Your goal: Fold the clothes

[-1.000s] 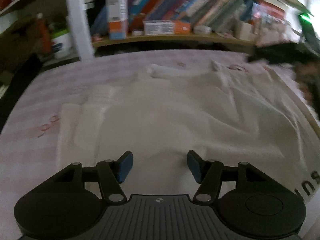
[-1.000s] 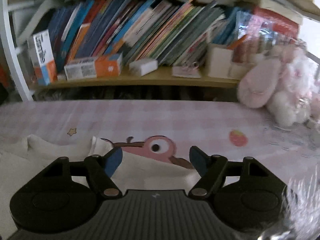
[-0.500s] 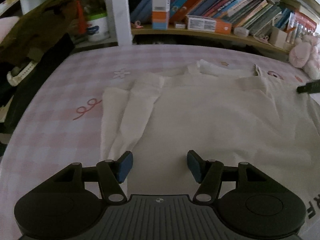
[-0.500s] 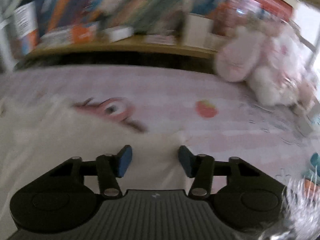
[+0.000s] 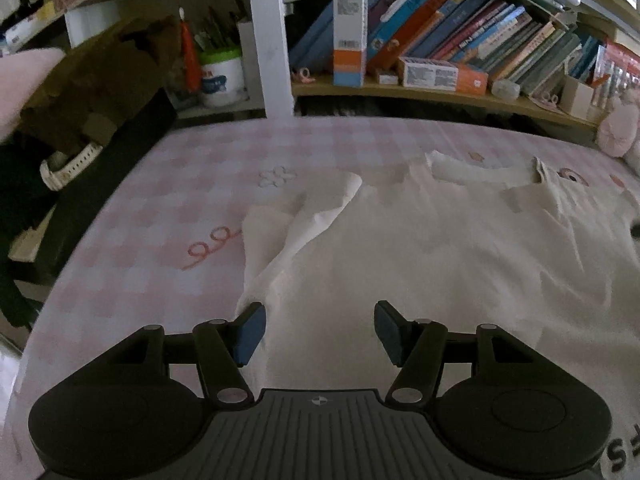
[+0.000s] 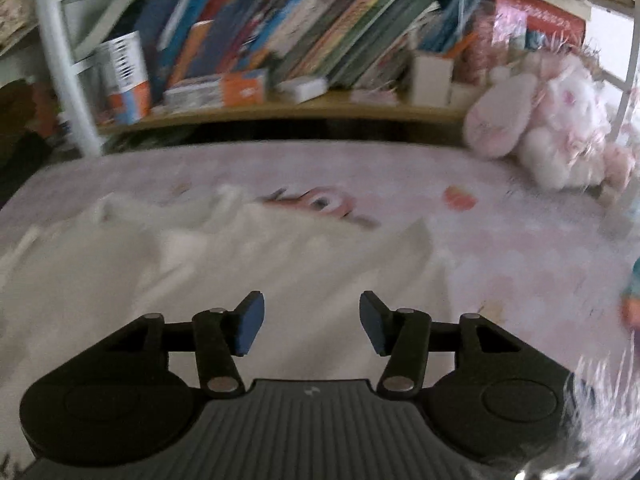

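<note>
Shirt (image 5: 440, 248), cream-white, lies spread on the pink checked bedsheet (image 5: 192, 184), filling the centre and right of the left wrist view, one sleeve (image 5: 304, 224) folded along its left edge. Left gripper (image 5: 320, 330) sits at lower centre, angled down over the shirt's near part; its jaws stand apart with nothing between them, the left pad just beside the cloth's edge. Right gripper (image 6: 311, 326) points down over the shirt (image 6: 200, 272) in a blurred frame; its jaws have just been opening a little and are empty. Books (image 5: 460, 40) fill the shelf at the top. Plush toy (image 6: 552, 132) sits at upper right.
</note>
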Available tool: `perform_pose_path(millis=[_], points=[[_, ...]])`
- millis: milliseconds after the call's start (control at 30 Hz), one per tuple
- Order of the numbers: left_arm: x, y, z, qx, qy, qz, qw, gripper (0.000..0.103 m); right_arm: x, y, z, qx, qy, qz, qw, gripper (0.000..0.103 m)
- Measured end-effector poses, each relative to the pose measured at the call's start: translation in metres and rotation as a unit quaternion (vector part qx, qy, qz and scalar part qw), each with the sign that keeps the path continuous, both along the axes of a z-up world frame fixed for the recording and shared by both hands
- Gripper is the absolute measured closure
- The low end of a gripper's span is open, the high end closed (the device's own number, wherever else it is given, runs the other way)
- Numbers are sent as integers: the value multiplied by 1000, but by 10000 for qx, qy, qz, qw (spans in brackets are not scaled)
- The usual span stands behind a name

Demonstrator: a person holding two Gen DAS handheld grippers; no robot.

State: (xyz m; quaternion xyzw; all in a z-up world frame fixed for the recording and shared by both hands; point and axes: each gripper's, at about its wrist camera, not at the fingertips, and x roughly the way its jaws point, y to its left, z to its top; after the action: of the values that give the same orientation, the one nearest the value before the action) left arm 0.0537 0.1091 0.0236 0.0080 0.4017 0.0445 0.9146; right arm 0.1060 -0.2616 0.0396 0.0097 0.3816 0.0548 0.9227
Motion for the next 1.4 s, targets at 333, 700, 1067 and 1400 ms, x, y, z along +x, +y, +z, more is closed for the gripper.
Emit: perform_pose_path(millis=[333, 700, 1067, 1400], points=[[5, -11, -6, 643, -316, -84, 9974, 44, -63, 55, -26, -740, 5, 785, 9942, 48], [71, 52, -14, 600, -208, 652, 9959, 45, -59, 48, -26, -586, 204, 648, 9960, 39], [-50, 100, 22, -848, -288, 658, 9938, 45, -58, 40, -28, -384, 259, 562, 9973, 33], [-132, 41, -14, -289, 151, 377, 9988, 44, -83, 32, -11, -357, 322, 947, 9943, 36]])
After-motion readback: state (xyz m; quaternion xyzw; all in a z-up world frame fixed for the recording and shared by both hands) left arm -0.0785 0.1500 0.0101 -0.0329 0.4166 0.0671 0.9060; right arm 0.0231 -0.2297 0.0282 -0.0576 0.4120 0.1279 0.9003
